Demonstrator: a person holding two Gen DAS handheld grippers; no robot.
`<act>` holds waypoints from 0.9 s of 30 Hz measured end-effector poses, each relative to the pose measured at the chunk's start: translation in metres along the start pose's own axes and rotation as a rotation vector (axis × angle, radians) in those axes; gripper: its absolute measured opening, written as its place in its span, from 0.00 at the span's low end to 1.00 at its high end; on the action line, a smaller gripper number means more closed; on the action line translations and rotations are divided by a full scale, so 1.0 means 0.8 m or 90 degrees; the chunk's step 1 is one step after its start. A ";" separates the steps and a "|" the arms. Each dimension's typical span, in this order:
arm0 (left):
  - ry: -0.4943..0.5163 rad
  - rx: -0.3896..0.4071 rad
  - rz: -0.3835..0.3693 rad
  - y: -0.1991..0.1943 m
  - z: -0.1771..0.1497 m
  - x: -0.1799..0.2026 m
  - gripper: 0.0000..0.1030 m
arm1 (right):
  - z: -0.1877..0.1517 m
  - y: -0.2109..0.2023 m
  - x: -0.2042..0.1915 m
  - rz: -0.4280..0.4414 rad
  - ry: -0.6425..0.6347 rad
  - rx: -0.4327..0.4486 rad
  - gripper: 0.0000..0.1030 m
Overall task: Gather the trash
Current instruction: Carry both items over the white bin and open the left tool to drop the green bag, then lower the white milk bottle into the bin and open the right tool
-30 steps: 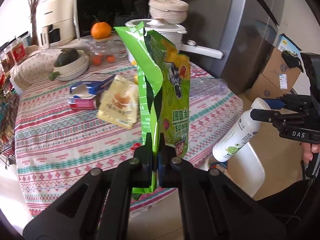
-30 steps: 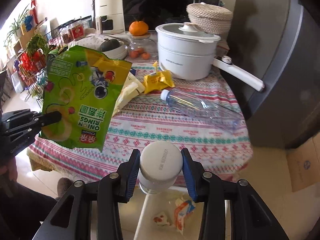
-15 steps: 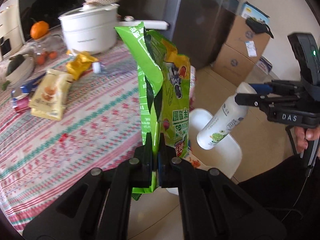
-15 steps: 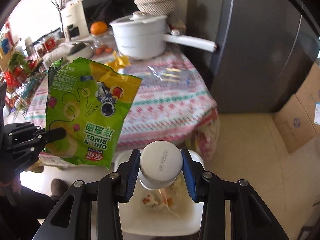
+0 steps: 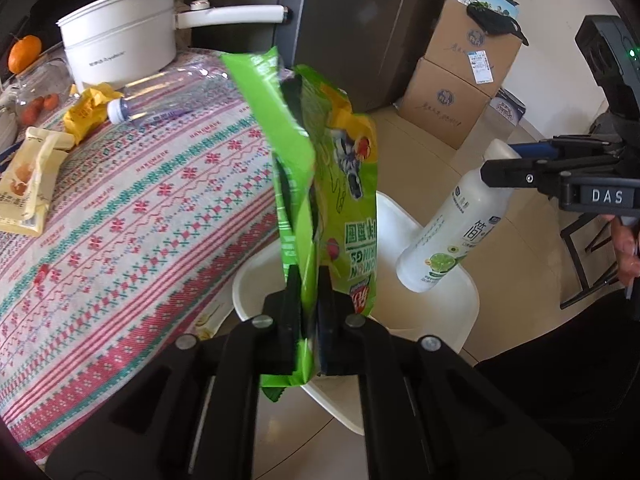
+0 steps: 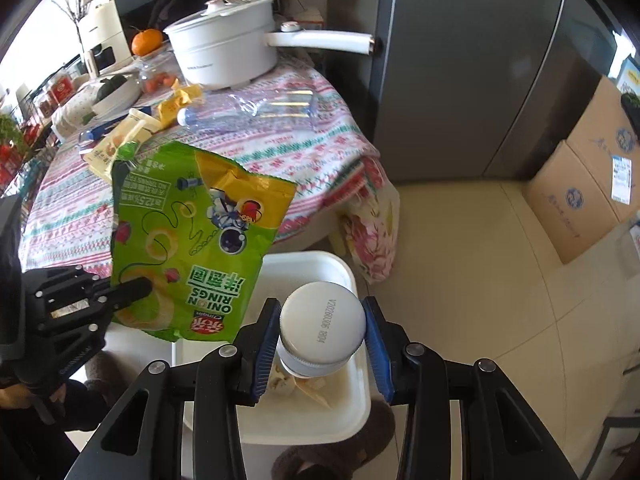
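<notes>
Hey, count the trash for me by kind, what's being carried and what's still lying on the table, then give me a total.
Snack bags and wrappers: 3, green chip bag carried, yellow wrapper, pale snack bag
Bottles: 2, white bottle carried, clear bottle on table
Total: 5

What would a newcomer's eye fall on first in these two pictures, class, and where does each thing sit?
The bright green onion-ring bag, pinched at its bottom edge by the left gripper, hangs over the white bin beside the table. Next, the white bottle, clamped near its cap in the right gripper, is above the same bin.
</notes>
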State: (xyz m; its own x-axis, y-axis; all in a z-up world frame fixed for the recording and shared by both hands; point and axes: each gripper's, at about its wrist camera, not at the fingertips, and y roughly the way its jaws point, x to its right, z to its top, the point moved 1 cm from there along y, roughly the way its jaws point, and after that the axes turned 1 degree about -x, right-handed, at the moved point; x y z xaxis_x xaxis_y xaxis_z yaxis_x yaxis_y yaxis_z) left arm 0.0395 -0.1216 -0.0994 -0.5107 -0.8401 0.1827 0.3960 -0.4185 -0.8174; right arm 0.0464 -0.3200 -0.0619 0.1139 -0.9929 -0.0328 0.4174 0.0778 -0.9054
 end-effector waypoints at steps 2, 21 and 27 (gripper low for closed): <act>0.012 -0.006 -0.012 0.005 0.001 0.004 0.18 | -0.003 0.001 0.003 -0.002 0.003 -0.005 0.41; -0.021 -0.008 0.086 -0.053 0.007 -0.059 0.72 | -0.001 0.031 -0.020 -0.017 -0.035 -0.061 0.41; -0.051 -0.004 0.096 -0.066 0.004 -0.085 0.72 | 0.008 0.040 -0.036 0.011 -0.038 -0.070 0.41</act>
State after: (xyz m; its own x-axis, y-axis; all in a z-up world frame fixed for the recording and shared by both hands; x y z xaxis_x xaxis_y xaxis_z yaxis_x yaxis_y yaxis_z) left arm 0.0555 -0.0436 -0.0669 -0.3834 -0.9182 0.0995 0.4592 -0.2830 -0.8421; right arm 0.0620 -0.2880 -0.0869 0.1756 -0.9841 -0.0268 0.3132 0.0817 -0.9462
